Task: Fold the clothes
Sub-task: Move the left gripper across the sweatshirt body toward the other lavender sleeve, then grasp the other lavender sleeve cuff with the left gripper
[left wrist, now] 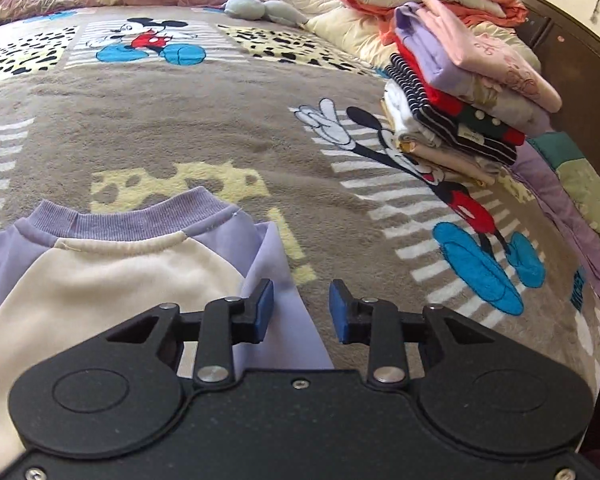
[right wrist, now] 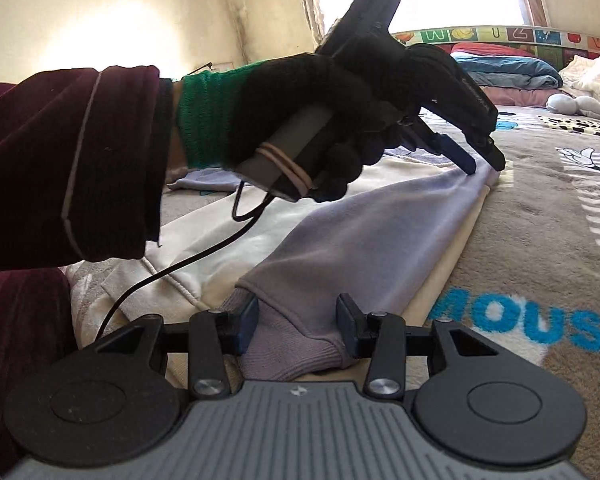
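Soft fleece sweatshirt (left wrist: 100, 276), cream body with lilac raglan sleeves and a ribbed lilac neckband (left wrist: 132, 220), lies flat on the bed over a plush brown cartoon-mouse blanket (left wrist: 180, 128). In the left wrist view the collar sits at about 10 o'clock of the frame, neck end pointing up-frame toward the pillows, so the garment's long axis runs roughly 6 to 12. One lilac sleeve (right wrist: 340, 232) is folded in along the body's side edge; in the right wrist view it runs as a long smooth band from 6 o'clock up toward 1 o'clock, ending in a ribbed knit cuff (right wrist: 296, 340) at the near end. Right hand-held gripper (right wrist: 296, 320), black links with blue pads, is partly spread with the cuff between the fingers; cannot tell whether the pads actually press it. Left hand-held gripper (left wrist: 300, 308) has its blue pads apart, nothing pinched, tips low over the sleeve's shoulder end near the folded edge. A black knit glove (right wrist: 320, 120) with a green cuff grips its handle, dark maroon sleeve (right wrist: 80, 160) behind. A stack of folded clothes (left wrist: 460, 104), striped, red, lilac and pink layers, sits at 2 o'clock near the bed edge.
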A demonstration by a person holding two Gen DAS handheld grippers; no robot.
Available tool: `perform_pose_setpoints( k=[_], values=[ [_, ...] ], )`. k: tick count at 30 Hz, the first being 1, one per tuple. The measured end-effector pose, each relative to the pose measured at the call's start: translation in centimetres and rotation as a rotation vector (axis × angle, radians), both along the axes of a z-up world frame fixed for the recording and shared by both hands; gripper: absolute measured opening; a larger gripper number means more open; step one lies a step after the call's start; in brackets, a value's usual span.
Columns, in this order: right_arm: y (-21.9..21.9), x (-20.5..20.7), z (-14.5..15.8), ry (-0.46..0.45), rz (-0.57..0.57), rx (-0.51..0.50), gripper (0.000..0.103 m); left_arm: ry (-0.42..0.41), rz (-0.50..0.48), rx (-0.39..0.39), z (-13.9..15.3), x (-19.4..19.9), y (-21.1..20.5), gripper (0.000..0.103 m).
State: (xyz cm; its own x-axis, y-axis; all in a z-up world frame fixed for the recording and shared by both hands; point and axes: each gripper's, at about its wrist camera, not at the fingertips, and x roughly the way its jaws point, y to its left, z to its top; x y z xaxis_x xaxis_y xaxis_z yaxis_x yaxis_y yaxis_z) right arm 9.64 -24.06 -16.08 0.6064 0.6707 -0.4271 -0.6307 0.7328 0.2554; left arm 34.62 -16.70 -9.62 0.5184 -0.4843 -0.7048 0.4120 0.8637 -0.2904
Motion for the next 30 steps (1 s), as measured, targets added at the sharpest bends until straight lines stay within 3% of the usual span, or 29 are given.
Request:
perform_pose_setpoints(
  k=[5,9,11,12,14,16,21,23,26,30],
  values=[
    [0.1,0.3,-0.3,0.022,0.005,0.011,0.046,0.029,0.021,0.006,-0.2,1.3,-0.2,0.030],
    [-0.1,0.3,-0.5,0.032,0.009,0.023,0.045,0.021,0.061,-0.065,1.0,0.5,1.5,0.030],
    [-0.2,0.8,-0.4,0.037,0.009,0.027,0.045,0.011,0.080,-0.108,1.7,-0.5,3.0,0.036],
    [-0.3,0.8,-0.4,0.041,0.007,0.034,0.045,-0.002,0.095,-0.130,2.1,-1.3,4.1,0.046],
    [-0.5,0.8,-0.3,0.046,0.003,0.052,0.046,-0.019,0.123,-0.177,2.9,-3.0,6.3,0.051],
    [-0.5,0.3,0.1,0.029,0.005,0.062,0.048,-0.031,0.160,-0.224,3.5,-4.9,8.7,0.063],
    [-1.2,-0.8,1.1,-0.018,0.010,0.099,0.053,-0.074,0.265,-0.336,4.9,-10.5,15.1,0.080],
    [-2.1,-1.0,1.5,-0.019,-0.013,0.138,0.053,-0.103,0.297,-0.362,5.2,-12.9,17.1,0.086],
    [-4.3,-1.0,1.5,0.004,-0.104,0.233,0.054,-0.161,0.358,-0.398,5.4,-16.7,20.3,0.088],
    [-8.6,-0.2,0.3,0.102,-0.317,0.418,0.055,-0.235,0.459,-0.417,4.4,-20.7,23.7,0.088]
  ],
)
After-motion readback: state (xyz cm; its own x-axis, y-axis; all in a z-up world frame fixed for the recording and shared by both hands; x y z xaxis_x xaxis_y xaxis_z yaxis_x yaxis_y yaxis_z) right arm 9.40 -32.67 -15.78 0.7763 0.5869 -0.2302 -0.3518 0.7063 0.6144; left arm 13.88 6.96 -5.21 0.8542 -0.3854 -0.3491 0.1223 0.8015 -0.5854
